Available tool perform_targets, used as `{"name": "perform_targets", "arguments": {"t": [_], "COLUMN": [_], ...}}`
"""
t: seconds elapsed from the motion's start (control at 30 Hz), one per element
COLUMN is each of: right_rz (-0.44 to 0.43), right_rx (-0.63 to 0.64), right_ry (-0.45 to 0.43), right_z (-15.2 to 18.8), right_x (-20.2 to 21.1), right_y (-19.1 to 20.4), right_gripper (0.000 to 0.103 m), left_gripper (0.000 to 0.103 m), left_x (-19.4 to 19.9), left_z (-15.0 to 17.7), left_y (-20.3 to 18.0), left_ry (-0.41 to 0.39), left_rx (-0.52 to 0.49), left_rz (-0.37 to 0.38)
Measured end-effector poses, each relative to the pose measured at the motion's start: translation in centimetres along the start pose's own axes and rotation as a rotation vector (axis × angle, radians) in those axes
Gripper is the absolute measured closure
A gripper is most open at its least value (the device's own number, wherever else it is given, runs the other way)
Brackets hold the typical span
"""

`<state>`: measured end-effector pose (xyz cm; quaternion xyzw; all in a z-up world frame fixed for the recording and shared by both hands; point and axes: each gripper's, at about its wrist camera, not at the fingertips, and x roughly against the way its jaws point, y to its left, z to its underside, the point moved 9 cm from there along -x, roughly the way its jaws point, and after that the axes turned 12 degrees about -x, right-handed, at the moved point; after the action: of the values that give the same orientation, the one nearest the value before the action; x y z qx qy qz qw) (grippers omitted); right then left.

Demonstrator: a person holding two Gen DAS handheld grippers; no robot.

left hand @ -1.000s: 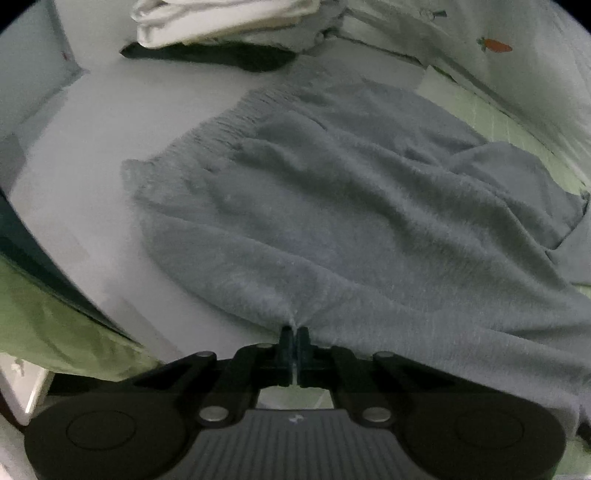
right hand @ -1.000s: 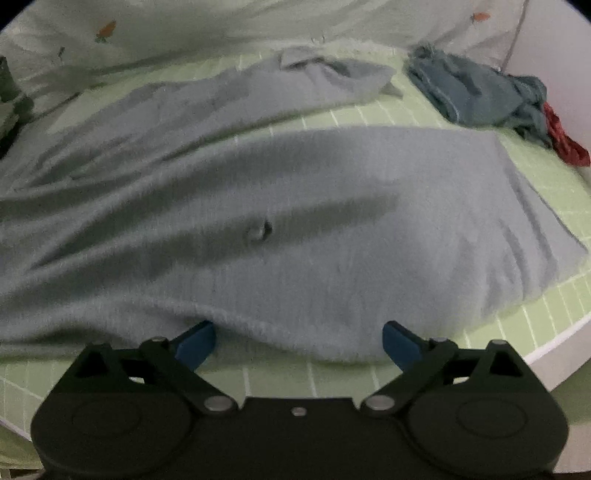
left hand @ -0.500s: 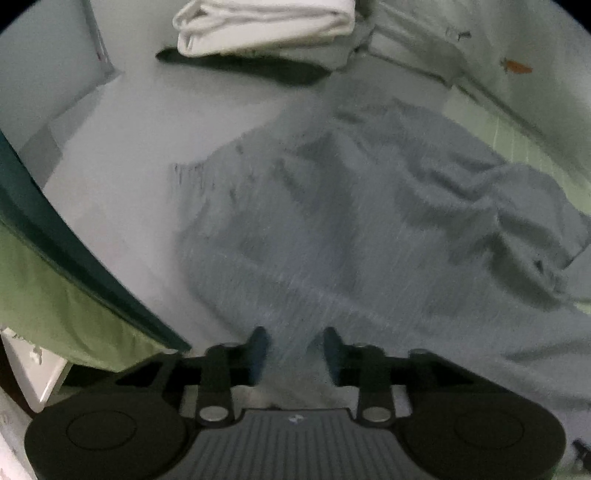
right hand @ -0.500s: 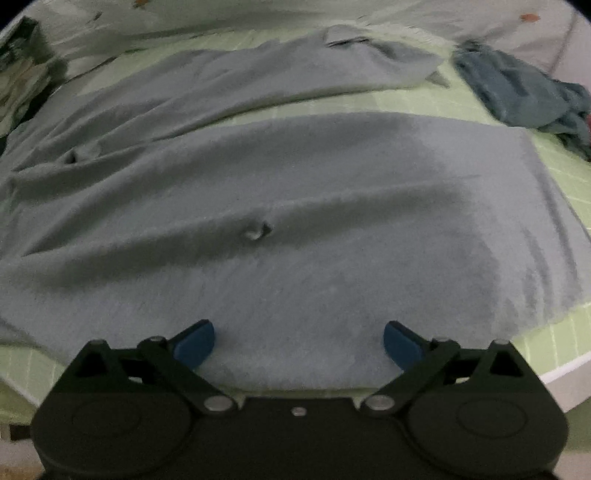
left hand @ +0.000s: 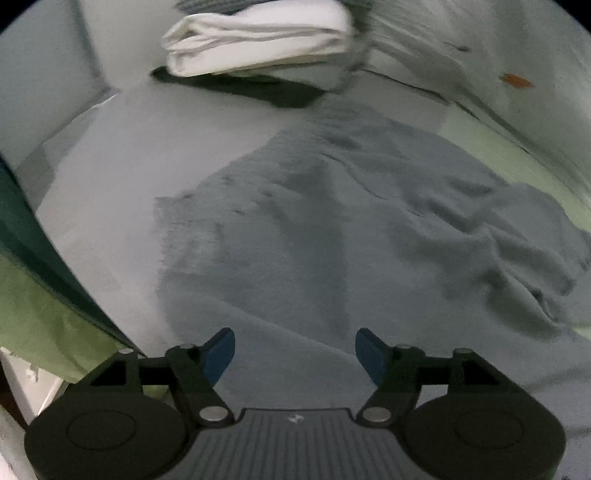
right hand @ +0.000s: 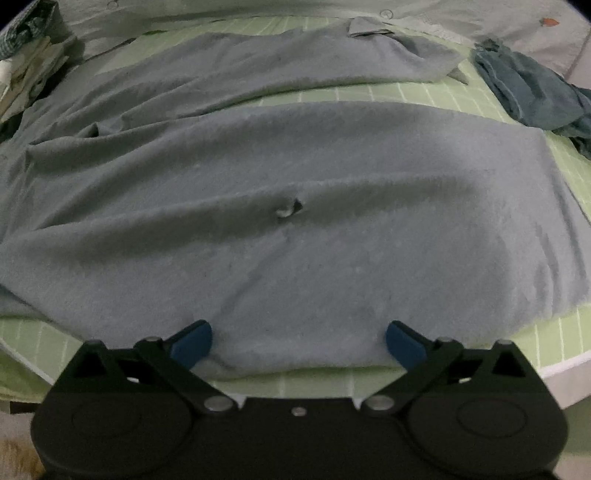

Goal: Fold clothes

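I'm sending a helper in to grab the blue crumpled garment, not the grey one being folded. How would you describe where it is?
Start from the green checked bed, where the big grey garment is spread flat. Beyond its far right corner lies the blue garment. It is the only darker blue, bunched-up piece; the grey one is paler and laid out.

We find no readable words, numbers or brand names in either view. The only sign is a small pale emblem (left hand: 296, 418) on the ribbed grey body of the left gripper (left hand: 294, 352), too small for us to make out as letters. On the pale sheet (left hand: 480, 55) at the far edge we see a small orange printed motif (left hand: 515, 80), and it appears again in the right wrist view (right hand: 549, 22); it carries no text.
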<state>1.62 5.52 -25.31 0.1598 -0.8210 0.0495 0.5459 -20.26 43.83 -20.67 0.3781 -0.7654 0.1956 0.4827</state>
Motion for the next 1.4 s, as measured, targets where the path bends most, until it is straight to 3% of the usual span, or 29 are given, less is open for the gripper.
{"name": "perform_targets", "arguments": {"t": [0.27, 0.47, 0.53, 0.6, 0.63, 0.7, 0.83, 0.93, 1.03, 1.1, 1.3, 1.4], "right_rz": [0.066, 0.119, 0.137, 0.148, 0.153, 0.148, 0.125, 0.099, 0.08, 0.073, 0.087, 0.105], "right_rx": [-0.142, -0.256, -0.283, -0.289, -0.292, -0.288, -0.266, -0.225, -0.189, -0.184, -0.284, -0.364], "right_ry": [-0.016, -0.03, -0.034, -0.04, -0.044, -0.043, -0.034, -0.022, -0.032, -0.049, -0.115, -0.157], "right_z": [0.7, 1.7, 2.0, 2.1, 2.1, 2.2, 1.9, 1.8, 1.4, 0.9, -1.6, -2.8], "right_x": [0.3, 0.7, 0.9, 1.0, 1.0, 0.9, 0.7, 0.6, 0.8, 1.3, 1.8, 1.8], "right_y": [1.2, 1.7, 1.9, 2.3, 2.6, 3.1, 4.1, 4.6, 4.5, 3.9, -1.4, -5.6], "right_gripper": [0.001, 0.001, 0.001, 0.001, 0.001, 0.001, 0.001, 0.001, 0.001, 0.001, 0.001, 0.0], "left_gripper": [0.028, 0.028, 0.036, 0.083, 0.095, 0.096, 0.097, 0.095, 0.082, 0.058, 0.032, 0.029], "left_x": [-3.4, -6.2, -6.3, -6.4, -6.4, -6.3, -5.3, -5.6, -5.0, -4.0, -1.0, -0.3], "left_z": [-2.4, -4.1, -4.5, -4.9, -5.0, -5.5, -7.0, -7.1, -6.7, -6.1, -5.1, -4.5], "left_y": [7.8, 9.4, 9.4, 9.5, 9.5, 10.0, 14.0, 15.2, 14.0, 12.4, 5.8, 1.8], "left_ry": [0.011, 0.032, 0.022, 0.013, 0.008, -0.009, -0.077, -0.074, -0.067, -0.08, -0.134, -0.131], "left_rx": [0.071, 0.05, 0.06, 0.07, 0.075, 0.102, 0.248, 0.27, 0.205, 0.159, 0.103, 0.066], "left_rz": [-0.084, -0.002, 0.018, 0.038, 0.048, 0.054, -0.003, -0.051, -0.069, -0.076, -0.002, 0.027]}}
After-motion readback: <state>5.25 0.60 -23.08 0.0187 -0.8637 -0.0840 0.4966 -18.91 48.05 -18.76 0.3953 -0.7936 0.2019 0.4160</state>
